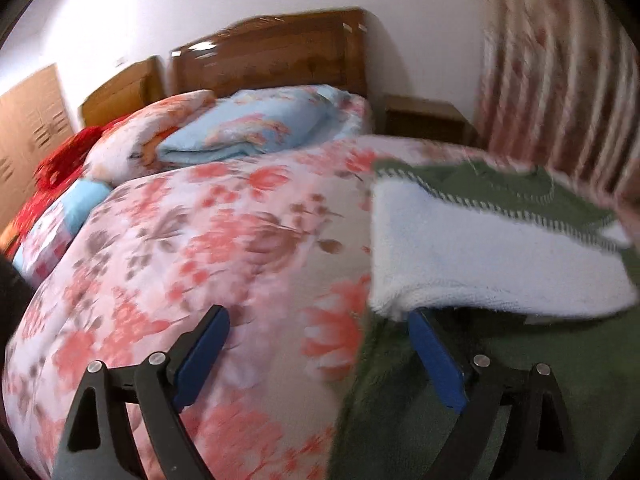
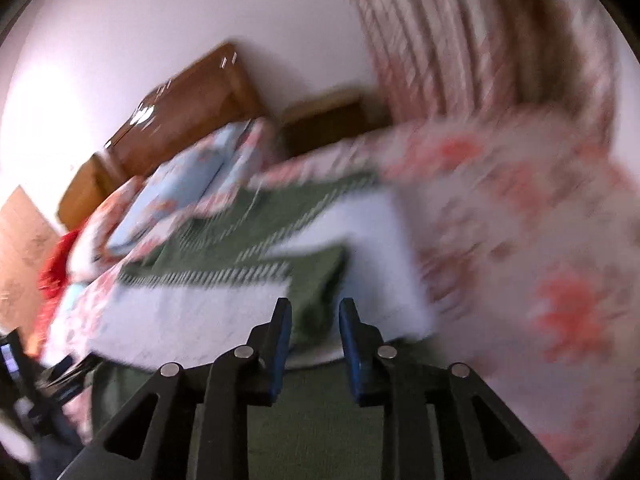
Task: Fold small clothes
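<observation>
A small green garment (image 1: 424, 396) with a white fleecy lining (image 1: 480, 248) and striped trim lies on the flowered quilt (image 1: 224, 240), at the right of the left wrist view. A flap is turned back, lining up. My left gripper (image 1: 320, 320) is open wide over the garment's left edge; its right finger (image 1: 436, 356) sits under the lining's lip. In the blurred right wrist view my right gripper (image 2: 315, 312) stands narrowly apart over the green cloth (image 2: 316, 292), with the lining (image 2: 192, 320) to its left. Nothing shows as gripped.
The quilt (image 2: 540, 240) covers a bed with a wooden headboard (image 1: 272, 56). A folded blue blanket (image 1: 256, 128) and a red cloth (image 1: 56, 168) lie near the head. A nightstand (image 1: 428, 120) and curtain (image 1: 560, 72) stand at the right.
</observation>
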Demonstrator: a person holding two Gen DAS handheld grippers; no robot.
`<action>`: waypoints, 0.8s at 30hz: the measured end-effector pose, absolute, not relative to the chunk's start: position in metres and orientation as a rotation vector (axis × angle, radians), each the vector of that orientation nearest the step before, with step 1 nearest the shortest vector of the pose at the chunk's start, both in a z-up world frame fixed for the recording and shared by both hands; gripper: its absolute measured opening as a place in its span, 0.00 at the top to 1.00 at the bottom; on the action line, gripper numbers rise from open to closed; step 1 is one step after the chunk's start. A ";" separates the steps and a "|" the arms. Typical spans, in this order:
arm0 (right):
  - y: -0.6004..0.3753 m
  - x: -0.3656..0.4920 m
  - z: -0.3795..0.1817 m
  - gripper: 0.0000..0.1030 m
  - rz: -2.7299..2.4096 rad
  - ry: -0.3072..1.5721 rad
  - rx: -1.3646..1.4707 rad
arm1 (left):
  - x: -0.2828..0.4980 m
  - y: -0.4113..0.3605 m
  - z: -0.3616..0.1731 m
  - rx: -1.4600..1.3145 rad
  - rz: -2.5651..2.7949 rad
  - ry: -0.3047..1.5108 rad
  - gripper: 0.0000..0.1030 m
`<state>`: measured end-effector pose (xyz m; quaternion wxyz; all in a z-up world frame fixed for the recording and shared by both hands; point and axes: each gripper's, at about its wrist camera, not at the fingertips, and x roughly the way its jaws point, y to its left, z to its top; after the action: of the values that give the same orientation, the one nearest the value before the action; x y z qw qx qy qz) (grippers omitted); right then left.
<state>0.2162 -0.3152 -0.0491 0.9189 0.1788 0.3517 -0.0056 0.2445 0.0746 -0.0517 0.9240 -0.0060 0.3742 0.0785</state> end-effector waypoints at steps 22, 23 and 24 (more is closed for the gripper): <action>-0.239 0.235 -0.078 0.72 0.101 0.780 -0.083 | 0.334 -0.003 -0.046 -0.190 -0.228 0.853 0.00; -0.238 0.236 -0.078 0.72 0.099 0.780 -0.089 | 0.342 -0.003 -0.044 -0.191 -0.224 0.852 0.00; -0.236 0.236 -0.078 0.72 0.097 0.780 -0.093 | 0.351 -0.003 -0.045 -0.191 -0.216 0.866 0.00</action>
<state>0.2358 -0.2365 -0.0775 0.9227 -0.0455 0.3799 0.0472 0.3512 -0.0032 -0.0451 0.8977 -0.0923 0.4181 -0.1045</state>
